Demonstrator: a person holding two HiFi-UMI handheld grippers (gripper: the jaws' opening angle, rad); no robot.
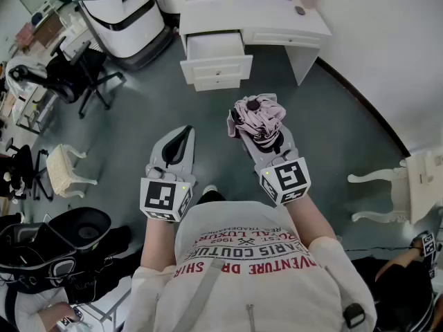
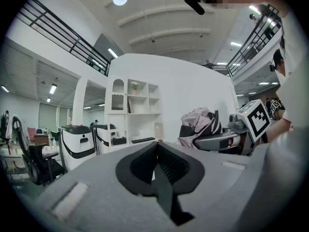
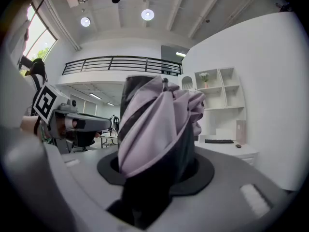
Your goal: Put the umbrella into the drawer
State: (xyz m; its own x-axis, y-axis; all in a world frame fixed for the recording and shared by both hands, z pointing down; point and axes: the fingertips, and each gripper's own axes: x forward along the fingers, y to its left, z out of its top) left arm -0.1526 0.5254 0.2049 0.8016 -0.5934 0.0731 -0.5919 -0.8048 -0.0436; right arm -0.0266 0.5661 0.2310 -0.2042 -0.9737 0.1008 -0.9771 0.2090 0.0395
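A folded pink and black umbrella sits between the jaws of my right gripper, which is shut on it; in the right gripper view the umbrella fills the middle. My left gripper is held level beside it, jaws together with nothing in them, and its own view shows the closed jaws and the umbrella off to the right. Ahead stands a white desk with its upper drawer pulled open.
A black office chair and a white machine stand at the far left. A small cream stool is on the floor at the left, white furniture at the right. Grey floor lies between me and the desk.
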